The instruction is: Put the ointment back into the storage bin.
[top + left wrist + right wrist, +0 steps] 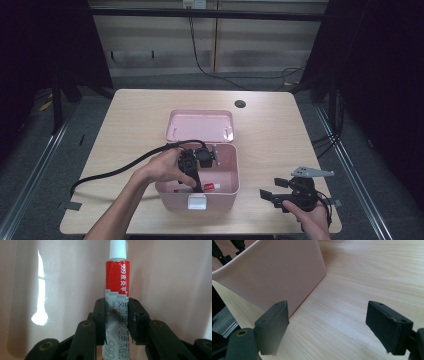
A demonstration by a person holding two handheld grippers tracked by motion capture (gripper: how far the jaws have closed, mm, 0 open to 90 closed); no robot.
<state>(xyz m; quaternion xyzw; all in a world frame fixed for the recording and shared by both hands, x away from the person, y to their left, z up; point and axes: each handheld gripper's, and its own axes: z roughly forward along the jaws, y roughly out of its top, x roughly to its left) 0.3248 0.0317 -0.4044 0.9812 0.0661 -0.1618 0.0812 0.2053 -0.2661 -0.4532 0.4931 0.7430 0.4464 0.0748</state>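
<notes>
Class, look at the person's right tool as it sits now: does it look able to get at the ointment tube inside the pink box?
Probably not directly. The right tool hovers open outside the pink box, whose side wall stands between it and the ointment tube. The left tool already clamps that tube inside the box.

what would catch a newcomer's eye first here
The pink box near the middle of the table, lid open. The left hand-held gripper reaches down into it, shut on a red and white tube. The right hand-held gripper hangs open over bare wood beside the box.
</notes>
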